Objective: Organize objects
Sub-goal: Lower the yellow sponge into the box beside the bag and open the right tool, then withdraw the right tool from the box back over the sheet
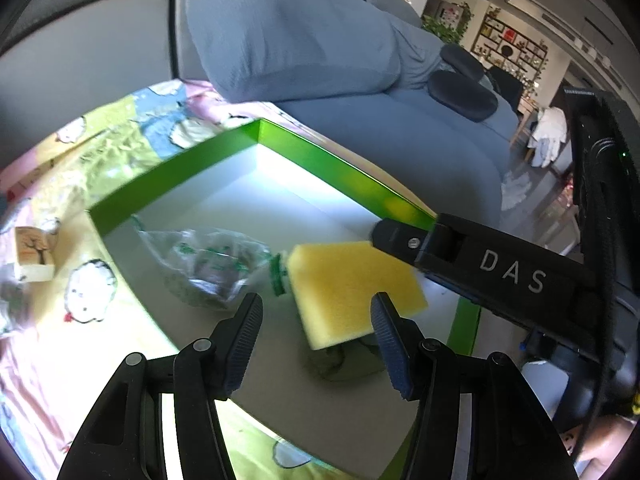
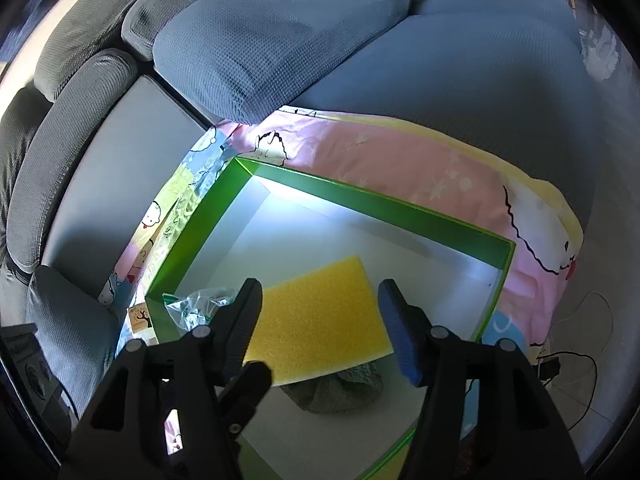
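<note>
Sponge, yellow rectangular foam [image 2: 320, 316], lies tilted inside green-walled white box [image 2: 360, 196], atop dark lump. R gripper [image 2: 318, 320] straddles it, jaws parted, pads not pressing; L gripper [image 1: 316, 344] empty, apart, further back.

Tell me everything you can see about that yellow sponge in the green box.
The yellow rectangular foam sponge is a flat, porous slab, clean-looking and whole. It lies tilted inside the green-walled, white-floored cardboard box, one end propped on a dark grey lump beneath it. A crumpled clear plastic bag with green print lies at its left edge. It sits between the right tongs' open jaws, apparently ungripped.
</note>
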`<state>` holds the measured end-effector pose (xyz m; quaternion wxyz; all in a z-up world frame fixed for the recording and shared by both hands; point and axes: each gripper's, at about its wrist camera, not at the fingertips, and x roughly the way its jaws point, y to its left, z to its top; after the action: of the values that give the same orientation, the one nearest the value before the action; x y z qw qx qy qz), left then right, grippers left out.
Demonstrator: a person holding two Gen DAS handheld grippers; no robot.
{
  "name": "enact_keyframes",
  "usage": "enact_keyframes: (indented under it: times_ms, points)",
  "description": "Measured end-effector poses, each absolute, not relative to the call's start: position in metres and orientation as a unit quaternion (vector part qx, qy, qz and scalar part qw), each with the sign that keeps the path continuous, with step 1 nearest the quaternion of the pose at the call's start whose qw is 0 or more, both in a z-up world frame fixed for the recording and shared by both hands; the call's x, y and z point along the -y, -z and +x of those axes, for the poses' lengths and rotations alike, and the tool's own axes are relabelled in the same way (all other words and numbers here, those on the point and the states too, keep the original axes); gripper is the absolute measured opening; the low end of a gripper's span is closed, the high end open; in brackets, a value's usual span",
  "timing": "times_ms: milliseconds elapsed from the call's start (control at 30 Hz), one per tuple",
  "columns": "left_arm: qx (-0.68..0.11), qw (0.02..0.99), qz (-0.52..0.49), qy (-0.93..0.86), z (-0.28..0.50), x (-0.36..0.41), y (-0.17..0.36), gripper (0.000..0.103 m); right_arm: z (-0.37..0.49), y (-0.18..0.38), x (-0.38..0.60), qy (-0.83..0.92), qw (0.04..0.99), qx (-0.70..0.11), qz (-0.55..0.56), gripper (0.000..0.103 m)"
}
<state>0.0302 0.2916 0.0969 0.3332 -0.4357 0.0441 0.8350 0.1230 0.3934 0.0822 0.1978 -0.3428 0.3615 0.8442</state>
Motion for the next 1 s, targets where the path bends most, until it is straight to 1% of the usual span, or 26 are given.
enact_keyframes:
  times_ms: [67,133,167,200,233,267,433,467,533,567,633,767,900,1000]
  points:
    - [-0.046,0.321,-0.431,-0.842,0.031,-0.286,-0.1,0.057,0.123,-0.085,-0.392,-0.845,0.202,-0.362,-0.339,0.063]
    - [-0.045,0.315,-0.426,-0.847,0.033,-0.279,-0.103,0.057,0.125,-0.087,-0.392,-0.846,0.205,-0.362,-0.334,0.069]
    - [-0.043,0.314,-0.424,-0.849,0.032,-0.275,-0.105,0.057,0.124,-0.088,-0.391,-0.847,0.204,-0.361,-0.331,0.071]
    - [-0.041,0.311,-0.421,-0.851,0.033,-0.271,-0.106,0.059,0.125,-0.09,-0.389,-0.849,0.203,-0.361,-0.329,0.071]
    - [-0.04,0.308,-0.419,-0.853,0.033,-0.267,-0.108,0.063,0.125,-0.092,-0.388,-0.851,0.201,-0.36,-0.325,0.072]
    - [-0.041,0.302,-0.417,-0.857,0.034,-0.262,-0.111,0.064,0.124,-0.094,-0.386,-0.852,0.199,-0.36,-0.322,0.072]
    - [-0.041,0.271,-0.402,-0.874,0.038,-0.232,-0.122,0.064,0.12,-0.107,-0.371,-0.865,0.182,-0.352,-0.307,0.073]
    - [-0.035,0.265,-0.399,-0.877,0.039,-0.223,-0.124,0.065,0.118,-0.11,-0.366,-0.868,0.177,-0.349,-0.305,0.073]
    - [-0.024,0.252,-0.394,-0.883,0.041,-0.207,-0.128,0.069,0.114,-0.116,-0.355,-0.876,0.164,-0.338,-0.301,0.081]
    - [-0.02,0.246,-0.391,-0.887,0.042,-0.199,-0.13,0.071,0.112,-0.119,-0.349,-0.88,0.157,-0.332,-0.3,0.082]
    - [-0.012,0.229,-0.386,-0.894,0.043,-0.181,-0.134,0.074,0.109,-0.125,-0.338,-0.889,0.141,-0.318,-0.298,0.083]
    - [0.015,0.197,-0.383,-0.902,0.045,-0.141,-0.136,0.075,0.102,-0.136,-0.313,-0.902,0.11,-0.295,-0.294,0.084]
    - [0.053,0.162,-0.38,-0.909,0.047,-0.099,-0.132,0.081,0.093,-0.144,-0.288,-0.913,0.073,-0.271,-0.296,0.088]
    - [0.084,0.132,-0.384,-0.91,0.045,-0.069,-0.127,0.081,0.083,-0.148,-0.269,-0.919,0.046,-0.254,-0.298,0.093]
